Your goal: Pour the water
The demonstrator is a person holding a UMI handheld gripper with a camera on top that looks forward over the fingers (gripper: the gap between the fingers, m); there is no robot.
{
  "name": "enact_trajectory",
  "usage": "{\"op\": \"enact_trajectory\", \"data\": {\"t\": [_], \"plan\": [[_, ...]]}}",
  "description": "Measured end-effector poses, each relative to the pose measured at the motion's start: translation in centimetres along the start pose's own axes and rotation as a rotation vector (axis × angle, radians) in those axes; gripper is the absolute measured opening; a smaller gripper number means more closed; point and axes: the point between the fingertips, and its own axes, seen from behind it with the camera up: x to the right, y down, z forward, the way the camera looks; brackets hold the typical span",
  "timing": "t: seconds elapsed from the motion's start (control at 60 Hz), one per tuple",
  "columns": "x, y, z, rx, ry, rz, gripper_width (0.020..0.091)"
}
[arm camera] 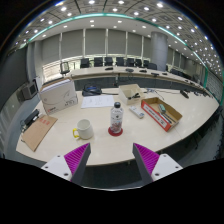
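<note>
A clear water bottle [116, 119] with a red cap and label stands upright on the pale table [110, 146]. Just to its left sits a white mug [84, 129] with a yellow handle. My gripper [111, 158] is open, well short of both, its two magenta pads [77, 156] wide apart with only bare tabletop between them. The bottle stands beyond the fingers, roughly on their centre line; the mug is beyond the left finger.
A long cardboard tray [161, 113] with colourful items lies to the right of the bottle. A brown flat board [39, 131] lies at the left. A white box [58, 96] and an open carton [130, 94] stand further back. Chairs line the far side.
</note>
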Motion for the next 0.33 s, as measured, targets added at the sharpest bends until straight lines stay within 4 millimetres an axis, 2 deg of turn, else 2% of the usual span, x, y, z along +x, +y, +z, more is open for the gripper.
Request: {"op": "enact_trajectory", "data": {"t": [0.333], "plan": [[0.56, -0.15, -1.08, 0.013, 0.007, -0.065, 0.0863]]}}
